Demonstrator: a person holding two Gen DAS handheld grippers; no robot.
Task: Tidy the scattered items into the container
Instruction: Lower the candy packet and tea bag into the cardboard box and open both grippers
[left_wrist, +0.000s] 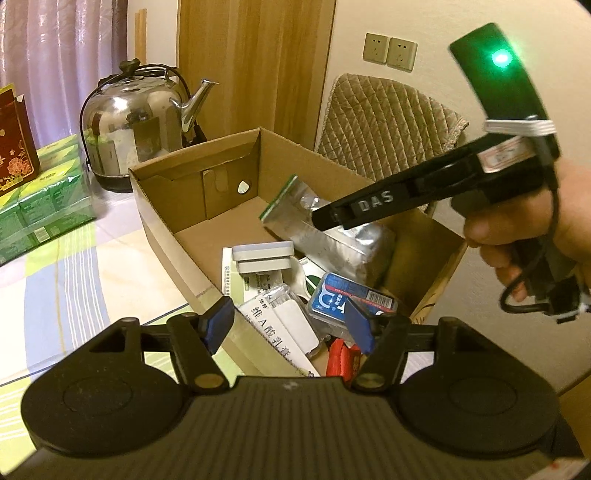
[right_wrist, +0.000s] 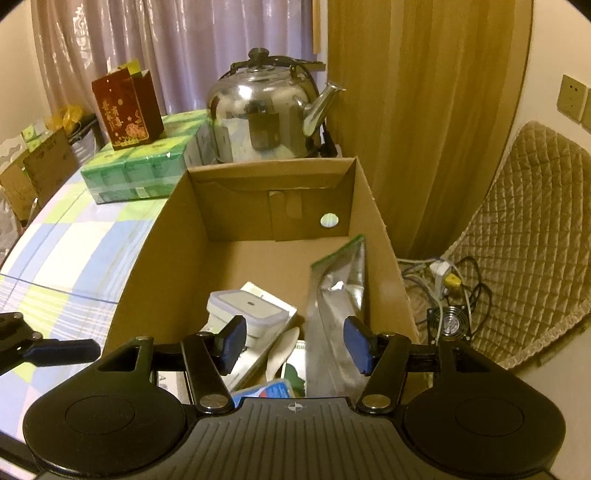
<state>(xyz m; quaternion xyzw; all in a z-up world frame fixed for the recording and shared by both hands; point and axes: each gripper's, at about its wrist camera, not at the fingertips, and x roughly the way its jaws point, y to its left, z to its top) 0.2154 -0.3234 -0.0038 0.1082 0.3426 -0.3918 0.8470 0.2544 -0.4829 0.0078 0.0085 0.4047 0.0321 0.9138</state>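
While both my grippers hang over the cardboard box (right_wrist: 184, 236), nothing is clamped. Left gripper (left_wrist: 291, 325): jaws apart, empty, at the near end above the white tube carton (left_wrist: 280, 325) and blue packet (left_wrist: 343, 299). Centre: white lidded tub (right_wrist: 247, 310), then the foil pouch (right_wrist: 340, 295), long axis running away from me along the right wall. Right gripper (right_wrist: 295, 339): jaws apart, empty, just above the pouch, so nearer to it. Checked tablecloth (right_wrist: 74, 251) left of the box shows no loose item; tidying looks about done.
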